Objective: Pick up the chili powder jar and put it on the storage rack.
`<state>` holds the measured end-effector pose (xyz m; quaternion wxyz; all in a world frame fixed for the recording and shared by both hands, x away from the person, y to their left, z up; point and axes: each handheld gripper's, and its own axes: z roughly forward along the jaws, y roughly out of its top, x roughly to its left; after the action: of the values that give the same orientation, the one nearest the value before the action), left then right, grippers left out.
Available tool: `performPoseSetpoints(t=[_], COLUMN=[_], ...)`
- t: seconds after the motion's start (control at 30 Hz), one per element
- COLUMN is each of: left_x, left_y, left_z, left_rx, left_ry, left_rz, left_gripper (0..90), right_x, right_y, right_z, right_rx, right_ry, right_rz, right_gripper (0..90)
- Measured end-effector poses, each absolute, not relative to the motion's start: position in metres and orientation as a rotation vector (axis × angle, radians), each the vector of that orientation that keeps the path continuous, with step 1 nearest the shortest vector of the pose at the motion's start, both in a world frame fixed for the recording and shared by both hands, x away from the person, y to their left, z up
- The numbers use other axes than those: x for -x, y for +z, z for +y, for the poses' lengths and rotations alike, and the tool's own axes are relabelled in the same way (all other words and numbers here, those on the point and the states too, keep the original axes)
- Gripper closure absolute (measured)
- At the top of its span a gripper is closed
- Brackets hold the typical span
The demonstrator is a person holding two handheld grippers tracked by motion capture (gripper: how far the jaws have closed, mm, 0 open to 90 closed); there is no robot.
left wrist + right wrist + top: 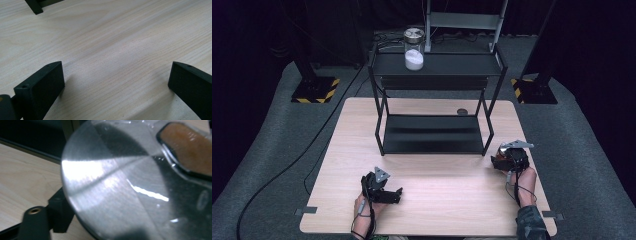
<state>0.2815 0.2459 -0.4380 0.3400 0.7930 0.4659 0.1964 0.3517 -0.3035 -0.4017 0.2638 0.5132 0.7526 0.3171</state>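
Right gripper (501, 156) grips a jar with a brushed metal lid (117, 185) between its jaws.

The jar lies against the left jaw, just beside the black rack (432, 135) on the table (342, 165). Left gripper (116, 85) is released, jaws wide over bare wood. A second jar (414, 49) stands far ahead on the rack's top shelf.

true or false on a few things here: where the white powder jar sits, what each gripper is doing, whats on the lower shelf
1. The jar of white powder stands on the rack's top shelf. True.
2. The left gripper clamps a jar. False: its jaws stand apart over bare table.
3. The right gripper has a shiny metal lid between its jaws. True.
4. A jar stands on the lower shelf. False: nothing stands on it.
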Motion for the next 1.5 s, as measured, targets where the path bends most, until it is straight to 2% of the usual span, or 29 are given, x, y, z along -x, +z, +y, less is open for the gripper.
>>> performPoseSetpoints(t=[0.1,0.53,1.03,1.5], left_x=[-0.282,-0.282,-0.282,-0.282], left_y=[-0.438,-0.438,-0.438,-0.438], left_z=[0.246,0.246,0.246,0.246], left_rx=[-2.064,-2.064,-2.064,-2.064], left_ry=[0.510,0.508,0.508,0.508], left_rz=[1.212,1.211,1.212,1.211], left_gripper=[0.0,0.0,0.0,0.0], right_x=[-0.350,-0.350,-0.357,-0.376], right_y=[-0.402,-0.399,-0.357,-0.335], right_z=[-0.303,-0.310,-0.286,-0.261], right_rx=[-1.386,-1.431,-1.328,-1.261], right_ry=[0.847,0.912,0.822,0.750], right_rz=[2.023,2.034,2.190,2.329], right_gripper=[29.3,31.2,31.2,31.2])
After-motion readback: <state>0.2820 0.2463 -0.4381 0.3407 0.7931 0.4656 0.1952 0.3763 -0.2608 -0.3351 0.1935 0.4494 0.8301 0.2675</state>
